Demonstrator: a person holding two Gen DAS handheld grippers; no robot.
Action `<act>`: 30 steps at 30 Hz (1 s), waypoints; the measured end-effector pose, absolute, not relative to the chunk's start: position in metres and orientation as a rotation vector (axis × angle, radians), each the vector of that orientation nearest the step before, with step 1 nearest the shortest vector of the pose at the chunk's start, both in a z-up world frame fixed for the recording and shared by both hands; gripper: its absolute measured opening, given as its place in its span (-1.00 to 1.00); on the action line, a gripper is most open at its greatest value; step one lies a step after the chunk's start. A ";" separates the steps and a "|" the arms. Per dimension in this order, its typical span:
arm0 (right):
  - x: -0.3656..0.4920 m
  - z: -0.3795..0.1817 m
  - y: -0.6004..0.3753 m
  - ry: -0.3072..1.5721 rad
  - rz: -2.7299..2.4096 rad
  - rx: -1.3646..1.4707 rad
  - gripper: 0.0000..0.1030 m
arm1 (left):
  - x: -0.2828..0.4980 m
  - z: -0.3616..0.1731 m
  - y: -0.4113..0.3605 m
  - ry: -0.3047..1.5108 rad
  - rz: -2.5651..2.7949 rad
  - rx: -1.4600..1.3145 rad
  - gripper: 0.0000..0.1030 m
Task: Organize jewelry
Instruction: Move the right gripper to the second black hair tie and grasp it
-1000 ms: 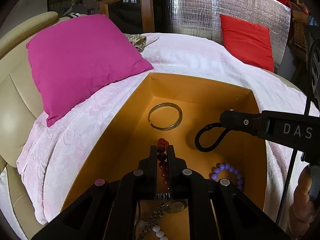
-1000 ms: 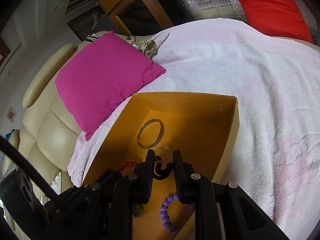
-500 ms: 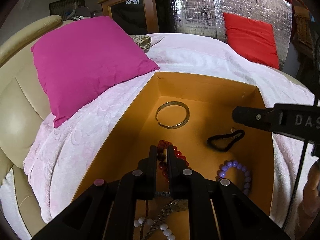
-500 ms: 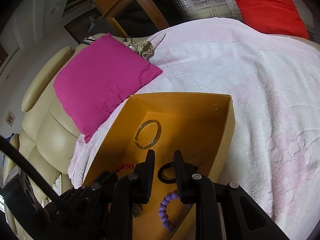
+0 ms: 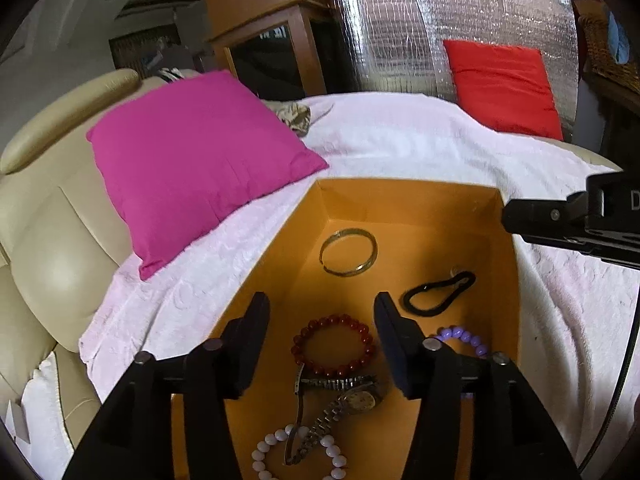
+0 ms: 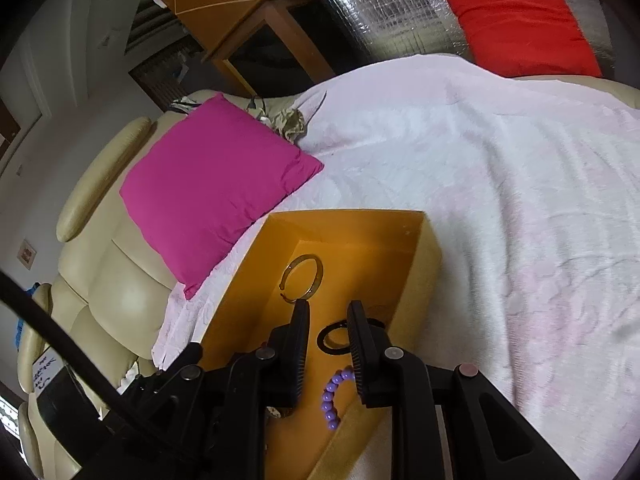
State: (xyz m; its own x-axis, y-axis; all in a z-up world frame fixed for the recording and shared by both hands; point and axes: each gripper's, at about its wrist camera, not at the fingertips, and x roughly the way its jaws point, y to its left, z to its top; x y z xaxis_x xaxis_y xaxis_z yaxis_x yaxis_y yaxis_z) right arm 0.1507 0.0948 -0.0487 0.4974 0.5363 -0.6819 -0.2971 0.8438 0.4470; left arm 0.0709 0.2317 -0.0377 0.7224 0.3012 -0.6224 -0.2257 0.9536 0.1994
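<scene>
A magenta cushion (image 5: 196,164) rests on a cream leather sofa (image 5: 52,248), overlapping the left edge of a pale pink blanket (image 5: 420,148). A red cushion (image 5: 504,84) leans against a silver quilted panel (image 5: 420,28) at the blanket's far right corner. A wooden cabinet (image 5: 264,44) stands behind.

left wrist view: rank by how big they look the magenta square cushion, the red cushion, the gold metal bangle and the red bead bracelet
1. Magenta square cushion
2. Red cushion, though it lies farther back, so its true size is unsure
3. Gold metal bangle and red bead bracelet: these look about alike, and the bracelet is nearer the camera, so no ranking between them
</scene>
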 end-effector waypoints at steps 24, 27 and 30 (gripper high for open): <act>0.108 -0.010 -0.071 0.867 0.282 0.312 -0.54 | 0.068 -0.008 0.104 0.506 0.256 0.251 0.52; 0.100 -0.007 -0.107 0.861 0.225 0.346 -0.54 | 0.068 -0.012 0.086 0.513 0.224 0.281 0.52; 0.091 -0.004 -0.138 0.859 0.173 0.359 -0.54 | 0.066 -0.018 0.068 0.517 0.187 0.324 0.52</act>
